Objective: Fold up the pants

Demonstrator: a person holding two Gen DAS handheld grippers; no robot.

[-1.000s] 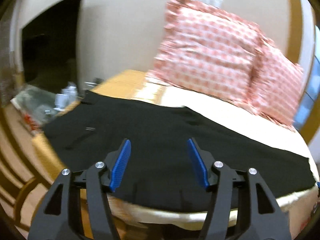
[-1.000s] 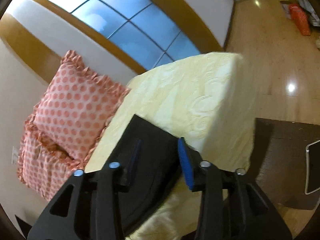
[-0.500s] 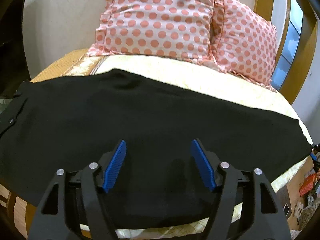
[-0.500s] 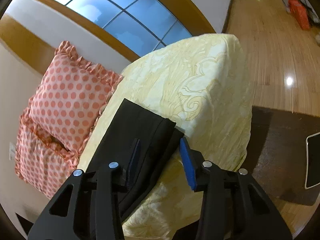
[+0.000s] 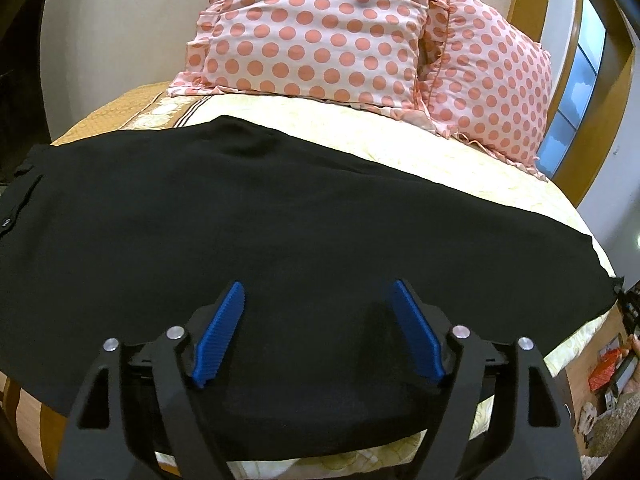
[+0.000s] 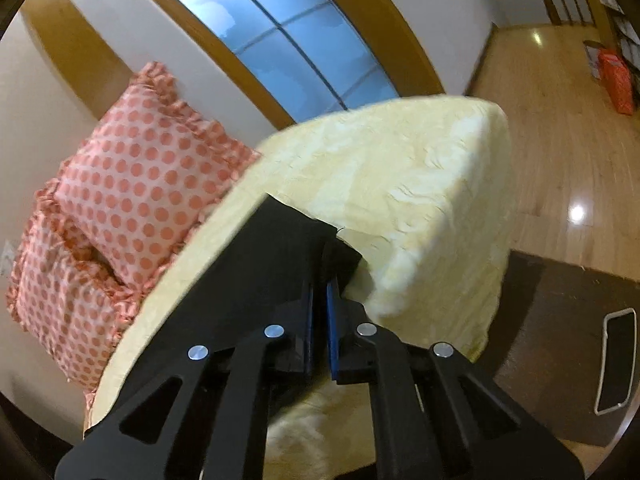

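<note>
The black pants (image 5: pixel 304 216) lay flat across the yellow bed (image 5: pixel 400 144), below the dotted pillows (image 5: pixel 312 28) at 12 o'clock. The left gripper (image 5: pixel 318 292) hung wide open over them, its jaws having just been spreading. The right gripper (image 6: pixel 319 288) had just been closing and pinched the pants' end.

Counted: one pair of black pants (image 5: pixel 280 220), one bed (image 5: pixel 460 160). Two polka-dot pillows (image 5: pixel 316 32). Two grippers (image 5: pixel 318 292).

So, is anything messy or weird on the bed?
Nothing stands out. The black pants lie flat across the yellow bedspread, and the two spotted pillows lean tidily against the wall.
</note>
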